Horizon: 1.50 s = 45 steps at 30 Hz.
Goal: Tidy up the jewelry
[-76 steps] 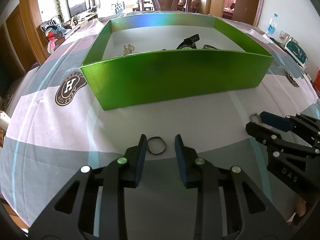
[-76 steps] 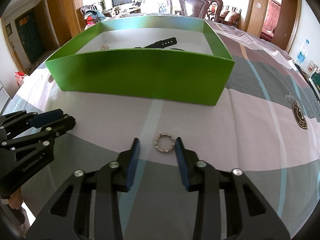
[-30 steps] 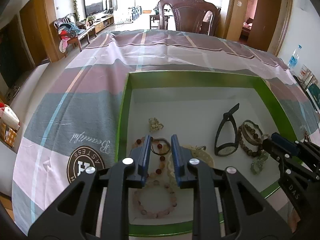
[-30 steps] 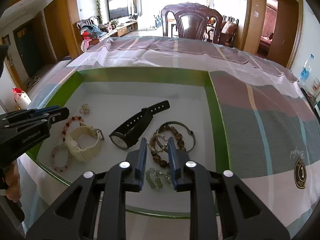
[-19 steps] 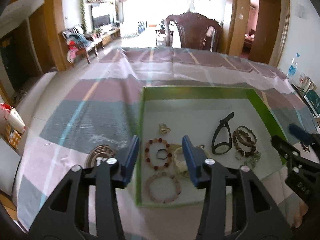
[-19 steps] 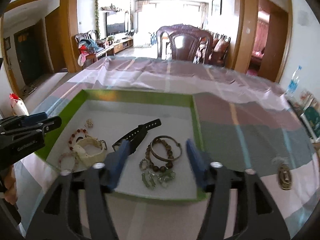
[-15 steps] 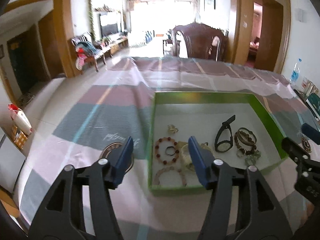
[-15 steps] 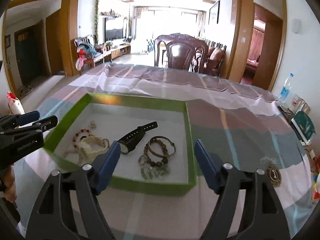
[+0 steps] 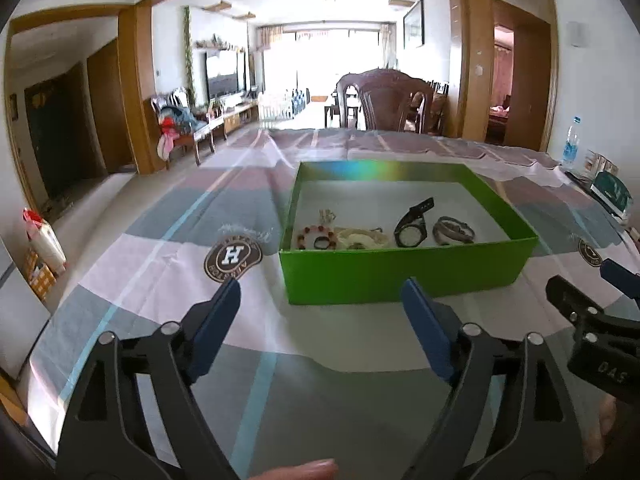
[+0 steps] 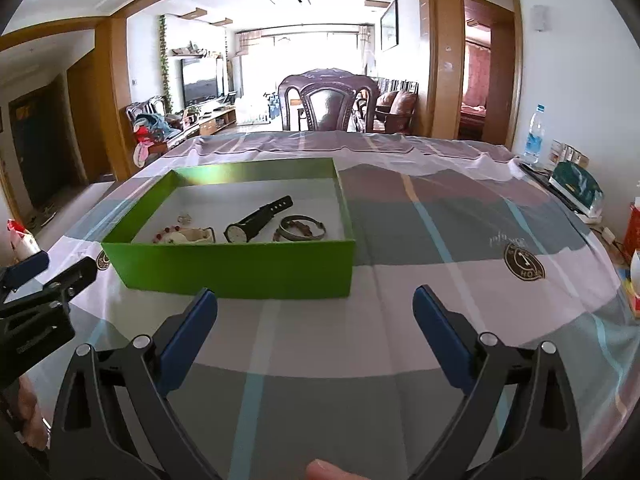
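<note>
A green box (image 9: 404,276) stands on the table ahead of both grippers; it also shows in the right wrist view (image 10: 240,270). Inside lie a black watch (image 9: 410,228), a cream watch (image 9: 362,238), a red bead bracelet (image 9: 308,236), a small dark ring (image 9: 321,243) and metal and bead bangles (image 9: 454,232). My left gripper (image 9: 322,306) is wide open and empty, pulled back short of the box. My right gripper (image 10: 314,312) is wide open and empty, also short of the box.
The table wears a grey, pink and white cloth (image 10: 440,280) with round logos (image 9: 233,258). A dark wooden chair (image 10: 328,100) stands at the far side. A water bottle (image 10: 534,136) and small packs stand at the right edge.
Both grippers carried rings to the box, opened and left them inside. They have since pulled back and down to the near side of the box, jaws wide.
</note>
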Each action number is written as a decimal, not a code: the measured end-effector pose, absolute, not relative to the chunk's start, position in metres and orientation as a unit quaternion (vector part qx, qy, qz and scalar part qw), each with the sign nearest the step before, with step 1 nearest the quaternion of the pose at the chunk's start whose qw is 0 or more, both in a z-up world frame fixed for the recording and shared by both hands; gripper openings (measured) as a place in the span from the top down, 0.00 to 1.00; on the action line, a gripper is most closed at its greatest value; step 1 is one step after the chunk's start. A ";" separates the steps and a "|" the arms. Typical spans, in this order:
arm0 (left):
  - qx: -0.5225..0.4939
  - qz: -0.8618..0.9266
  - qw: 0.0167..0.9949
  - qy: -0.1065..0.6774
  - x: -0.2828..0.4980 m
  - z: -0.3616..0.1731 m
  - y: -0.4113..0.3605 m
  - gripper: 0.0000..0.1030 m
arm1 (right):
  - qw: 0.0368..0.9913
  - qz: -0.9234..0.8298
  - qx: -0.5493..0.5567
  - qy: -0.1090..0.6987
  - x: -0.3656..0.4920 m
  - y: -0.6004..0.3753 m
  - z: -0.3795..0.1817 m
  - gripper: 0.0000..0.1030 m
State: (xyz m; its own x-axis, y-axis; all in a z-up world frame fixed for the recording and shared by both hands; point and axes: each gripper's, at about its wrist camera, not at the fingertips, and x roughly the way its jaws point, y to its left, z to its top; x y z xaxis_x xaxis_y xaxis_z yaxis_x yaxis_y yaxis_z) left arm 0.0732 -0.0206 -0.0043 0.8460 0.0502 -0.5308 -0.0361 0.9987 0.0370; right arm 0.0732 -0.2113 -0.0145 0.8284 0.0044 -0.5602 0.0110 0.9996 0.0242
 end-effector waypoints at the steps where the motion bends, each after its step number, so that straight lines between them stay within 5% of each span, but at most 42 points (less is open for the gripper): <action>1: 0.014 0.024 0.962 0.271 0.071 -0.003 -0.022 0.14 | 0.957 -0.002 0.015 0.290 0.072 -0.212 -0.015 0.07; 45: 0.024 0.014 0.963 0.267 0.062 0.001 -0.031 0.06 | 0.967 0.005 0.001 0.254 0.059 -0.202 -0.005 0.07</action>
State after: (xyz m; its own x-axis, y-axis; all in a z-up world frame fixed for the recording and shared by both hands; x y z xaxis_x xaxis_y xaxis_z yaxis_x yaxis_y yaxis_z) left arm 0.0623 -0.0310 0.0009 0.8565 0.0407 -0.5145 -0.0149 0.9984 0.0541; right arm 0.0590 -0.2021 -0.0049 0.8706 0.0102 -0.4918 -0.0088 0.9999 0.0050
